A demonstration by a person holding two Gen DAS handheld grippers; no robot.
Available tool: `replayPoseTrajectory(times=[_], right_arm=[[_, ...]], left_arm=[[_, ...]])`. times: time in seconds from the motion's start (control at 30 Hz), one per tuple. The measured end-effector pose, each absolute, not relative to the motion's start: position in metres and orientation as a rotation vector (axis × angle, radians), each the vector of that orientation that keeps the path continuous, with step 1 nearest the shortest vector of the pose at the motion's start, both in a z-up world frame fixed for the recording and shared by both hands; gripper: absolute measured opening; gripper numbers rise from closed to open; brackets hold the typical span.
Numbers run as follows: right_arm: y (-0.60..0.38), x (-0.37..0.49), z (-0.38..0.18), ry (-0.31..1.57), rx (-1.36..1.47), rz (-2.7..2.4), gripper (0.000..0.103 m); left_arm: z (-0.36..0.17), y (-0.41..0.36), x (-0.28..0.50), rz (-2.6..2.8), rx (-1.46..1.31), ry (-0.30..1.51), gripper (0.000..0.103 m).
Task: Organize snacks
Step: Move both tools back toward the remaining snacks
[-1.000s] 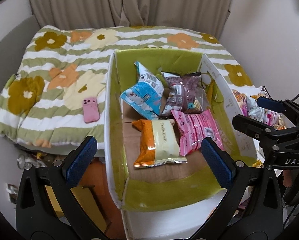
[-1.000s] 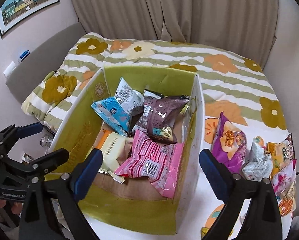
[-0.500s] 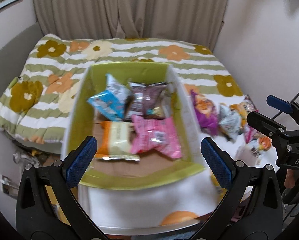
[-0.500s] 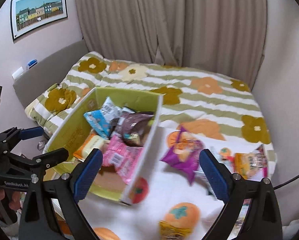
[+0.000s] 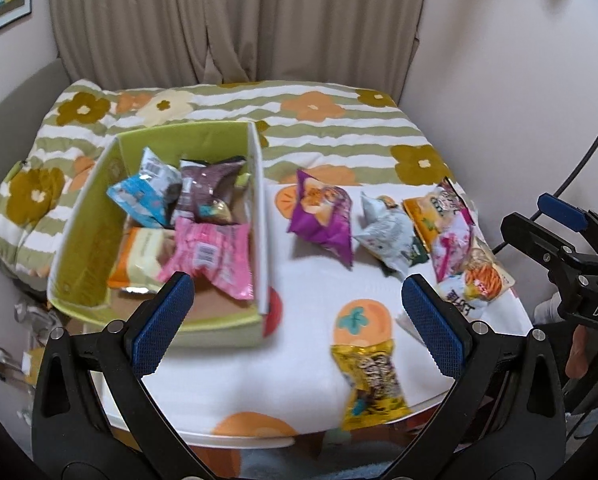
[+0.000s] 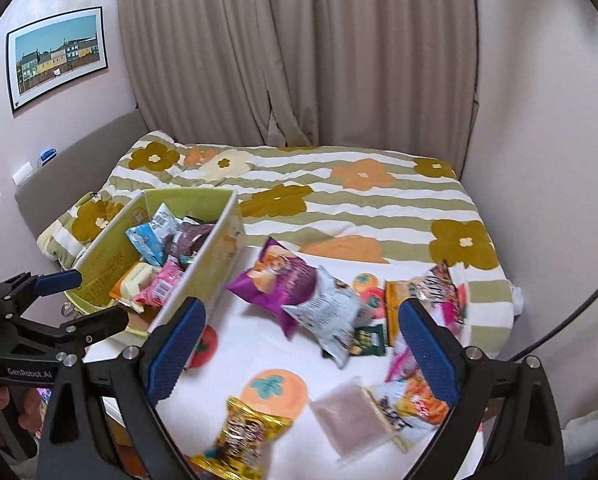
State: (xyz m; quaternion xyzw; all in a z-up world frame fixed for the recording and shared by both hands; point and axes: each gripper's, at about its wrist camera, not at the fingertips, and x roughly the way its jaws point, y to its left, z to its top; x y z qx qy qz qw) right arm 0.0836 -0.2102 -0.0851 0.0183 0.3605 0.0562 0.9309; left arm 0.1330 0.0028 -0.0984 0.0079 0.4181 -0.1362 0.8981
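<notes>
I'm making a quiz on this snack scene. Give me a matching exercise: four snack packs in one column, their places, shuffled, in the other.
Packs:
1. pink pack
2. purple bag
3. gold pack
4. silver bag

Places:
A. on the white cloth, nearest the camera
B. inside the green box
C. on the cloth, just right of the box wall
D. on the cloth, between the purple bag and the orange pack

Pairs: 1-B, 2-C, 3-A, 4-D

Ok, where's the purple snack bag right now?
The purple snack bag lies on the white cloth just right of the green box, with the silver bag on its other side.
</notes>
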Motion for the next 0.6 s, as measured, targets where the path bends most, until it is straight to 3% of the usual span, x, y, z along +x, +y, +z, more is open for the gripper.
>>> replayPoseTrajectory(times=[0.6], right_arm=[[-0.277, 0.050, -0.141, 0.774, 0.024, 0.233, 0.096]], left_arm=[[-0.190, -0.064, 0.094, -0.180, -0.029, 1.045, 0.103]])
